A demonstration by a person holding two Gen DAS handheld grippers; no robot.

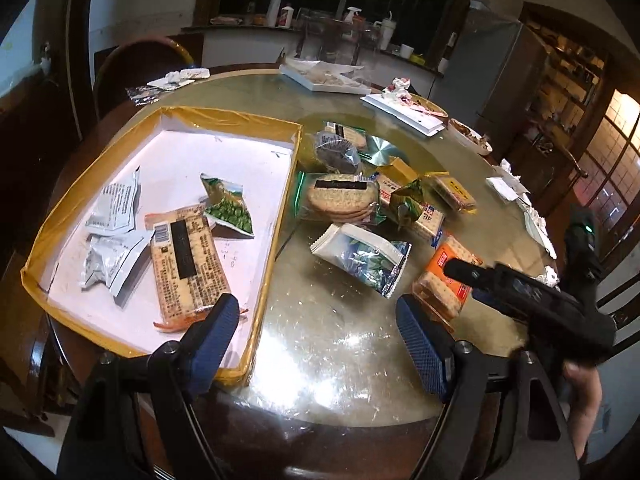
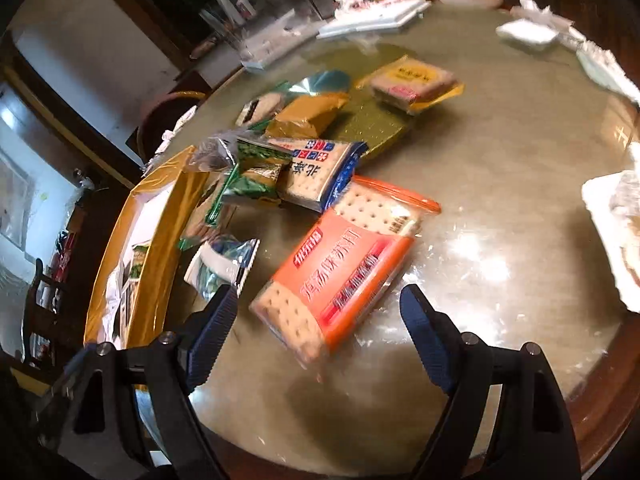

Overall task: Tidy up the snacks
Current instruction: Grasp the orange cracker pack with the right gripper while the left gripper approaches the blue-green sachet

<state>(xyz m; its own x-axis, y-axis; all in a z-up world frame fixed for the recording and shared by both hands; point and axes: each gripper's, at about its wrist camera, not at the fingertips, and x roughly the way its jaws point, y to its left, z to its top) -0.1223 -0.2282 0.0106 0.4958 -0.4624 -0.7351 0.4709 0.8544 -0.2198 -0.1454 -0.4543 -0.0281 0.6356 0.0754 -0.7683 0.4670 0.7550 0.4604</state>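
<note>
snacks approx half sorted: a few pkts already in gold-rimmed tray [image 1: 248, 128] on the left, bigger pile loose on table [image 1: 340, 340] to its right. right gripper [image 2: 316, 312] jaws wide, nearing orange cracker pack [image 2: 340, 268]. left gripper [image 1: 316, 320] wide too, empty.

Orange cracker pkt [image 2: 340, 272] flat on table – beside tray [image 1: 276, 216].

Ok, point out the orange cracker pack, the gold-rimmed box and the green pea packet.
orange cracker pack [image 2: 344, 268], right wrist view, on its orange label.
gold-rimmed box [image 1: 236, 118], left wrist view, on its far rim.
green pea packet [image 1: 228, 206], left wrist view, on its printed front.
</note>
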